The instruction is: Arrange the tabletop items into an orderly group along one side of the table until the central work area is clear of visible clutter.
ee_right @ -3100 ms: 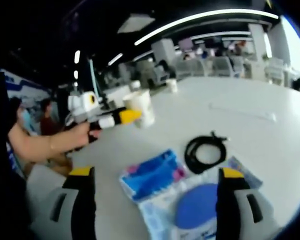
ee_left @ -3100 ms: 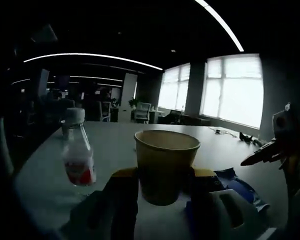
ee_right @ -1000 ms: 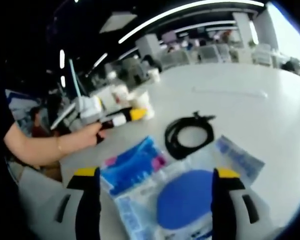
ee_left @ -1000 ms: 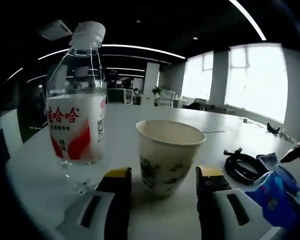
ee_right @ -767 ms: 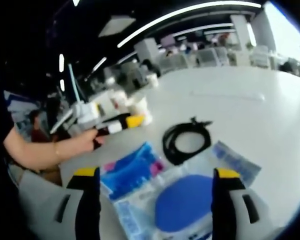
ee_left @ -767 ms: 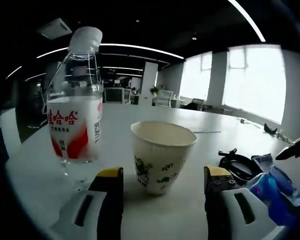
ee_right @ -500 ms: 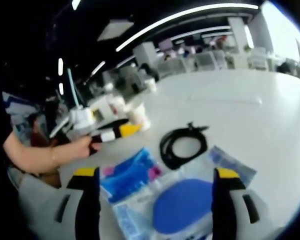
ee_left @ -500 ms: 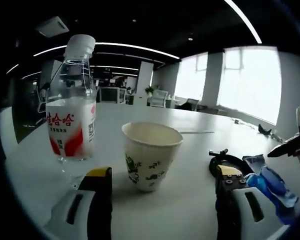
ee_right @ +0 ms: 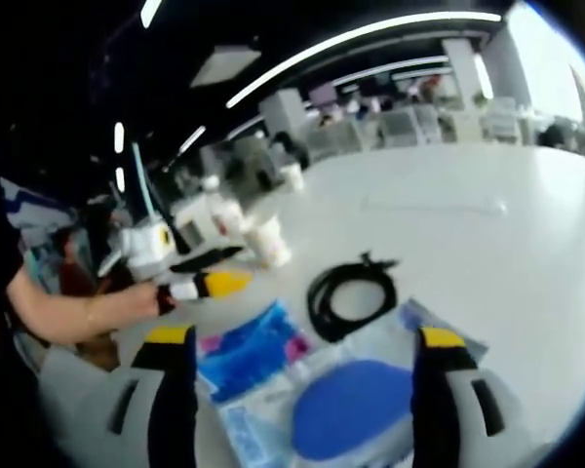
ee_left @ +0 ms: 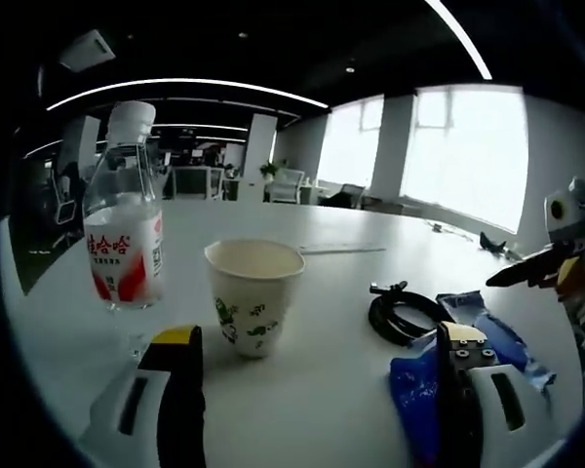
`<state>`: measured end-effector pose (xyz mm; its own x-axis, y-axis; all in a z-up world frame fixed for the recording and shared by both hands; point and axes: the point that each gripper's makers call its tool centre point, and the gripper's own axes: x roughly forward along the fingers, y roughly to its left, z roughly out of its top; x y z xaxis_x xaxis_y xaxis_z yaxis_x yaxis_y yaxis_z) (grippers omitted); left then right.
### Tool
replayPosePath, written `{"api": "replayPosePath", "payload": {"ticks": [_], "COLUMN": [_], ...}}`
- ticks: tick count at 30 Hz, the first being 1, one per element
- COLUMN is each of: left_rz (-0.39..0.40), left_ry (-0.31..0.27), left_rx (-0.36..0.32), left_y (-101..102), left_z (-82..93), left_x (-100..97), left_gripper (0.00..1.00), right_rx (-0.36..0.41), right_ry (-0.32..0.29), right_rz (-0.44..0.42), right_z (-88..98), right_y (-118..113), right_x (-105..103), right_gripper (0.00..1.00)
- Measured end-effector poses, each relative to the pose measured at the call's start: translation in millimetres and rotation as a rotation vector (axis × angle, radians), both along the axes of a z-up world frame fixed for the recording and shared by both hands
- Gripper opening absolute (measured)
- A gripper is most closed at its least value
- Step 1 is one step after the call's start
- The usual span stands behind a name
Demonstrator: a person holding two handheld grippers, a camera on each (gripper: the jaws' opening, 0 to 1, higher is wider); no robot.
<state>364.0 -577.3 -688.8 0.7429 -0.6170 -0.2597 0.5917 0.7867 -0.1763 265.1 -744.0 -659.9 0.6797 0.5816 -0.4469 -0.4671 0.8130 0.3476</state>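
A: Take the white table [ee_left: 302,390] first. How much of it is tidy?

B: Partly, I'd judge. In the left gripper view the water bottle [ee_left: 124,239] stands upright with the paper cup [ee_left: 253,295] just beside it, both toward the table's near edge. That pair reads as the start of a group.

A: And what's left?

B: The rest lies farther in on the table from the cup: the round blue packet [ee_right: 351,408], the blue-and-pink pack [ee_right: 253,348] touching it, a flat blue sachet [ee_right: 447,330] on its other side, and the coiled black cable [ee_right: 348,289] just beyond the packet, between it and the cup [ee_right: 269,240]. None of these has joined the cup and bottle [ee_right: 215,210] yet.

A: The grippers?

B: The left gripper [ee_left: 317,361] has its jaws wide apart with nothing between them; the cup sits ahead of them, apart. The right gripper [ee_right: 297,363] is also spread wide and empty, hovering with the round packet between its jaw lines but not touching it.

A: So the next thing?

B: Probably the packets or the cable, carried over beside the cup. The thin packs may be awkward to pinch flat off the table.
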Motion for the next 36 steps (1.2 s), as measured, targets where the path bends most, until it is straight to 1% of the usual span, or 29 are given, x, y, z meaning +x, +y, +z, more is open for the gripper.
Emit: {"api": "replayPosePath", "payload": {"ticks": [3,7,12,15,16,18,21,25,28,33,36], "left_rz": [-0.002,-0.024,-0.049,-0.068,-0.075,-0.088,-0.110,-0.126,-0.146,-0.150,-0.147], "left_ry": [-0.001,-0.008,-0.012,-0.001,0.003,0.006,-0.006,-0.004,-0.015,-0.021,-0.019], "left_rx": [0.030,0.009,0.019,0.031,0.035,0.056,0.081,0.069,0.092,0.088,0.093], "left_y": [1.0,-2.7,-6.0,-7.2,-7.3,-7.4,-7.8,-8.4,-9.2,-6.0,-2.8], "left_z": [2.3,12.1,18.9,18.7,17.9,17.2,19.0,23.3,25.7,31.9,32.9], "left_x": [-3.2,-9.7,-16.7,-21.0,-22.2,-26.2,-31.8,-36.6,-41.8,-47.6,-49.6], "left_gripper": [1.00,1.00,1.00,1.00,1.00,1.00,1.00,1.00,1.00,1.00,1.00], "right_rx": [-0.001,-0.011,-0.017,-0.020,-0.027,-0.037,-0.065,-0.088,-0.105,-0.147,-0.159], "right_ry": [-0.006,-0.013,-0.013,-0.012,-0.021,-0.023,-0.022,-0.009,0.005,0.016,0.020], "right_rz": [-0.002,0.000,-0.003,-0.003,0.003,0.006,0.016,0.004,0.012,-0.009,-0.010], "right_z": [2.7,5.5,7.6,8.5,9.4,9.5,7.5,4.7,0.4,-6.8,-11.0], "right_y": [-0.3,0.0,-1.1,-2.4,-2.7,-3.6,-6.1,-8.1,-8.1,-10.5,-10.0], "right_x": [2.7,7.1,15.1,19.9,21.5,24.7,31.6,37.0,42.3,54.0,58.5], "right_gripper": [0.87,0.87,0.86,0.84,0.83,0.83,0.83,0.83,0.82,0.80,0.74]}}
